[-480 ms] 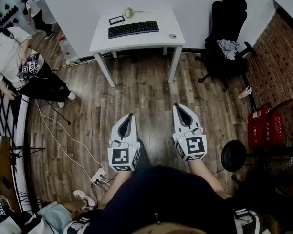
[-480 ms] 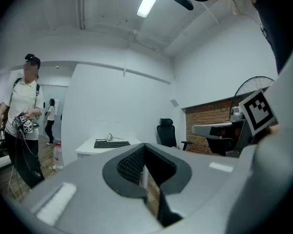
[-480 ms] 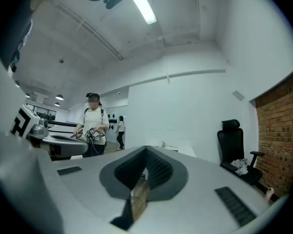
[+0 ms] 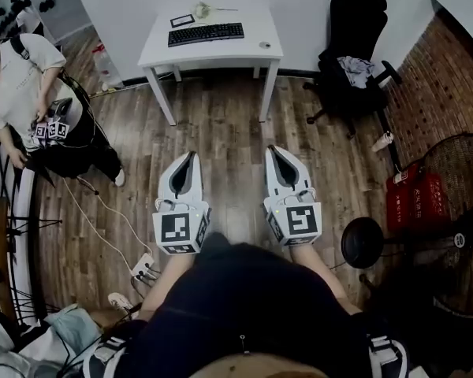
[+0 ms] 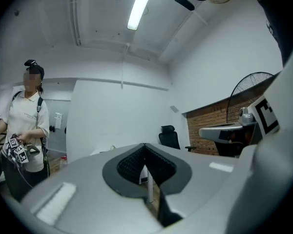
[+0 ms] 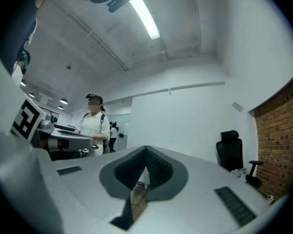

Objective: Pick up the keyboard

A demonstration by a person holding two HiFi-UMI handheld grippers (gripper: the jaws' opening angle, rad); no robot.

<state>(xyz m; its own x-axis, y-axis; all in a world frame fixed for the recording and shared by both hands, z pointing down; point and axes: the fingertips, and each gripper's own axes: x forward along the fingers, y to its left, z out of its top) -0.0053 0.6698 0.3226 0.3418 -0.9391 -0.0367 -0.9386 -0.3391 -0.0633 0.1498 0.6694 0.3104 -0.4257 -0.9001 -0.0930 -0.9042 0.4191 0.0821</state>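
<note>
- Keyboard lies on the white table, well ahead of both grippers and touching neither.
- Left gripper: jaws pressed together, holding nothing.
- Right gripper: jaws likewise together, empty, level beside the left.

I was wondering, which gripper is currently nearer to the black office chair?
Right. The right gripper sits down-left of the office chair; the left gripper lies farther left.

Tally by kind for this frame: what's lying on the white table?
keyboard: 1
mouse: 1
framed card: 1
pale object, too small to identify: 1
Total: 4
</note>
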